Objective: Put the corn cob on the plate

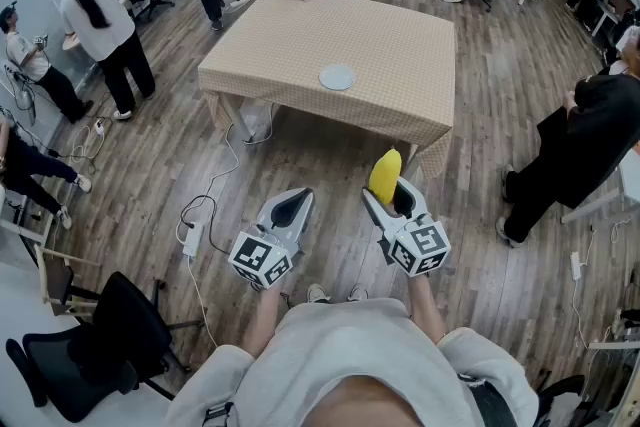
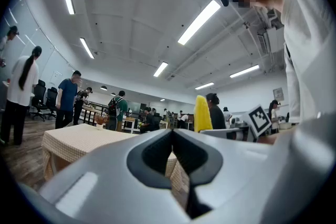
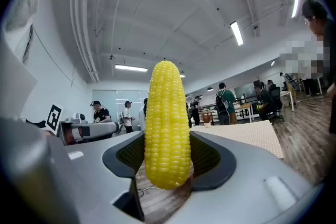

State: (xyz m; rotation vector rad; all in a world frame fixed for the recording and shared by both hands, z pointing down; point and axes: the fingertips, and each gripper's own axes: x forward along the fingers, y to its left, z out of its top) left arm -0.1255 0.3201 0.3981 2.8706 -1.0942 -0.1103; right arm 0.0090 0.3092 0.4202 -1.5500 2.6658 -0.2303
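Note:
A yellow corn cob (image 3: pixel 167 123) stands upright between the jaws of my right gripper (image 3: pixel 168 160), which is shut on it. From the head camera the corn cob (image 1: pixel 385 175) pokes out ahead of the right gripper (image 1: pixel 392 198), held level in front of the table's near edge. A small pale plate (image 1: pixel 337 77) lies near the middle of the table (image 1: pixel 300 35) with the checked cloth. My left gripper (image 1: pixel 290 209) is beside the right one, its jaws closed together on nothing; its own view shows the left gripper (image 2: pixel 172 152) and the corn cob (image 2: pixel 202 113) off to the right.
Cables and a power strip (image 1: pixel 193 237) lie on the wood floor left of me. A black office chair (image 1: pixel 110 335) stands at the lower left. Several people stand around the room, one in black (image 1: pixel 575 145) close on the right.

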